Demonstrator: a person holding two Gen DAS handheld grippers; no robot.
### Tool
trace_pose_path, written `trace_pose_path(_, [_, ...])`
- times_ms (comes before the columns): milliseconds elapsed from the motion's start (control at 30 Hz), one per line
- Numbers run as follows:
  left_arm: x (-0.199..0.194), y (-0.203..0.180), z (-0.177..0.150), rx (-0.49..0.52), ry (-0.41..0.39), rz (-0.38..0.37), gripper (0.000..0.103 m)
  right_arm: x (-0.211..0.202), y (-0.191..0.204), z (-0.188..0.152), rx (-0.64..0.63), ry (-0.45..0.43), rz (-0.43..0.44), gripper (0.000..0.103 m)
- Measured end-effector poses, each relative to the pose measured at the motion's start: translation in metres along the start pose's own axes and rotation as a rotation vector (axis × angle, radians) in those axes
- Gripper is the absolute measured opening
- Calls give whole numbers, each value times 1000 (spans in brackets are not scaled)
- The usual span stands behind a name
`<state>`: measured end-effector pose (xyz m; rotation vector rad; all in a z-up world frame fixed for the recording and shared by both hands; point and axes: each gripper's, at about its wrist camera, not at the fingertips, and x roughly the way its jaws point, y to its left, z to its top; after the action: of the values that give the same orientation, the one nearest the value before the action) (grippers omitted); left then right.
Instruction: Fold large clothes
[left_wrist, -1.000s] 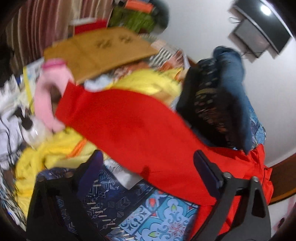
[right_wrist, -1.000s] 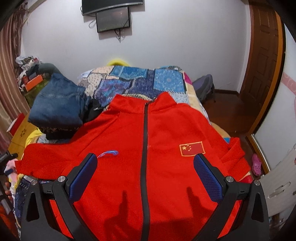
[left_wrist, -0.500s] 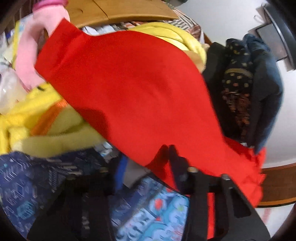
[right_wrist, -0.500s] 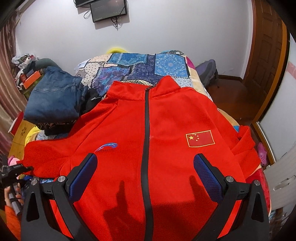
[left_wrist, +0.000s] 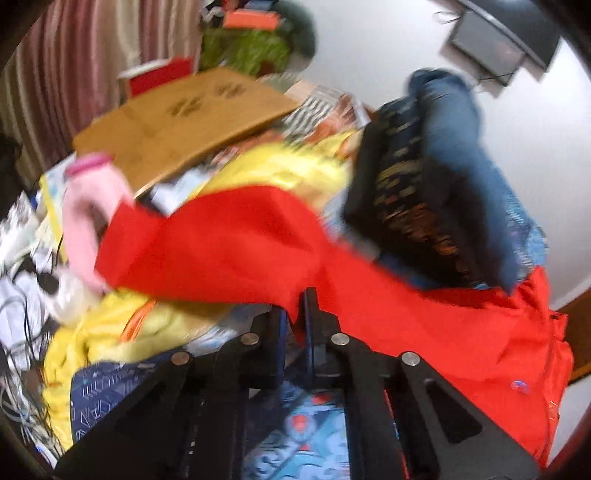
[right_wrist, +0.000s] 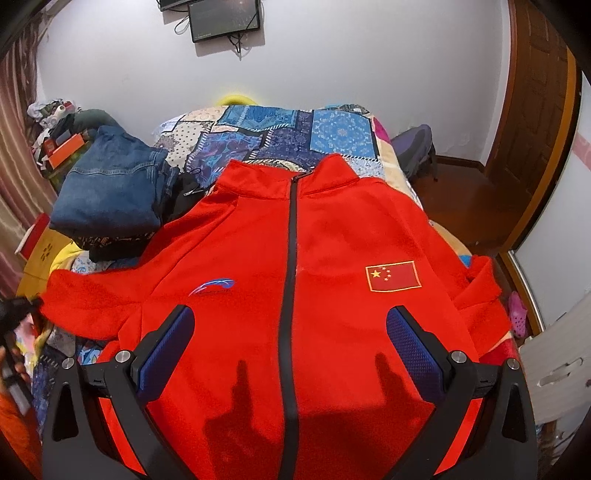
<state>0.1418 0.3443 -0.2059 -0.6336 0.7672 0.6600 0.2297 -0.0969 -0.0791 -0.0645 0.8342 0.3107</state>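
A red zip-up jacket (right_wrist: 295, 295) with a flag patch lies front up on the bed, collar toward the wall. Its left sleeve (left_wrist: 229, 236) stretches out over the clutter at the bed's side. My left gripper (left_wrist: 295, 314) is shut on the lower edge of that sleeve; it also shows at the far left of the right wrist view (right_wrist: 14, 312). My right gripper (right_wrist: 290, 332) is open and empty, hovering over the jacket's lower front, one finger on each side of the zip.
Folded jeans (right_wrist: 110, 188) lie on a dark patterned garment (left_wrist: 413, 199) left of the jacket. Yellow cloth (left_wrist: 280, 173), a cardboard box (left_wrist: 177, 114) and a pink item (left_wrist: 85, 221) crowd the bedside. A patchwork quilt (right_wrist: 288, 129) covers the bed. A door (right_wrist: 532, 110) stands right.
My left gripper went from open to shut on the sleeve's edge, and its view swung about. My right gripper stayed open and moved in over the jacket front.
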Motion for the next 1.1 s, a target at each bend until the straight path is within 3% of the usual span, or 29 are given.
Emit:
trace_pose_path(333, [-62, -113, 17, 186, -100, -231, 5, -8, -8, 2, -17, -33, -4, 103])
trace_pose_path(600, [-84, -207, 3, 349, -91, -428, 5, -6, -19, 1, 14, -37, 26, 103])
trace_pose_path(833, [-68, -290, -46, 553, 79, -551, 5, -4, -32, -1, 48, -33, 27, 103])
trace_pose_path(1100, [-25, -338, -129, 750, 332, -555, 5, -6, -48, -6, 73, -24, 3, 103])
